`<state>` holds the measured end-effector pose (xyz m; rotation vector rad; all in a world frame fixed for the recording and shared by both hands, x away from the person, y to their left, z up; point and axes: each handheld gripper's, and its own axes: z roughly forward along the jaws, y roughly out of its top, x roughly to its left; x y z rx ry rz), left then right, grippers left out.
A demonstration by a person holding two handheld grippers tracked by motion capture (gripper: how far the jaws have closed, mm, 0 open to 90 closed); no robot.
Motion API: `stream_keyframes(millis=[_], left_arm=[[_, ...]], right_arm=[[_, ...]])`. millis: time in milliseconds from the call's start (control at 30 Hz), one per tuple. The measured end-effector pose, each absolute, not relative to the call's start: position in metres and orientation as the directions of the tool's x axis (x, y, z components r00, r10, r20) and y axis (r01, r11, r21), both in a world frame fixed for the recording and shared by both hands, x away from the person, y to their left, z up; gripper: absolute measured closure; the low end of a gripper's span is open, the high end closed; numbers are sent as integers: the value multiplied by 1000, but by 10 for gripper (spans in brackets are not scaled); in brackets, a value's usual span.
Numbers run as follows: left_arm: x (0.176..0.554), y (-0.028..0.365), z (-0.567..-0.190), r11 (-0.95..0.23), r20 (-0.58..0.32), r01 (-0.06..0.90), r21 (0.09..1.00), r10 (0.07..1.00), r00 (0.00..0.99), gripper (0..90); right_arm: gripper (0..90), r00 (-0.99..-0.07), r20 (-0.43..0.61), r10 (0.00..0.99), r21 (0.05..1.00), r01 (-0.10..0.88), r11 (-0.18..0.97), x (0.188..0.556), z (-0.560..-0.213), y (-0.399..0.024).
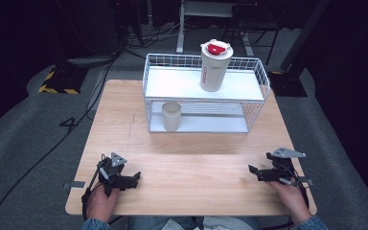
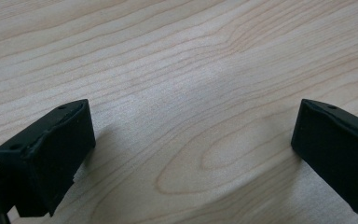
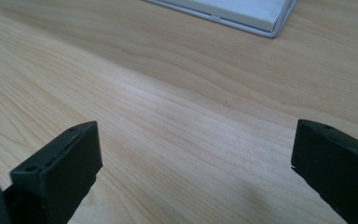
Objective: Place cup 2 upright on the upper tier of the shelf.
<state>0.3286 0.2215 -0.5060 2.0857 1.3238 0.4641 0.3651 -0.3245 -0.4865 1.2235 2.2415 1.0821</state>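
Jaws wide on left gripper (image 1: 135, 179) and right gripper (image 1: 254, 173), holding nothing, low over near edge of wooden table (image 1: 187, 163), well apart; white tumbler with red lid (image 1: 215, 65) upright on top tier of wire rack (image 1: 155, 76), beige cup (image 1: 171, 115) on tier below

The hand-held gripper (image 2: 193, 149), jaws wide apart, over bare wooden table (image 2: 177, 60).

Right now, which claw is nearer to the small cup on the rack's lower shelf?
Left. The left claw sits below-left of the cup; the right claw is farther off, below-right.
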Motion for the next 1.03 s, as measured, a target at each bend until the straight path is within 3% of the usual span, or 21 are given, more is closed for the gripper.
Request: stream_keyframes(millis=[433,1033], left_arm=[[328,222,-506,-309,-31,681,664,899,437,0],[328,222,-506,-310,-30,681,663,898,438,0]], right_arm=[[19,-557,-53,829,724,550,416,359,-505,-316],[3,-539,-8,842,710,591,384,361,-506,-316]])
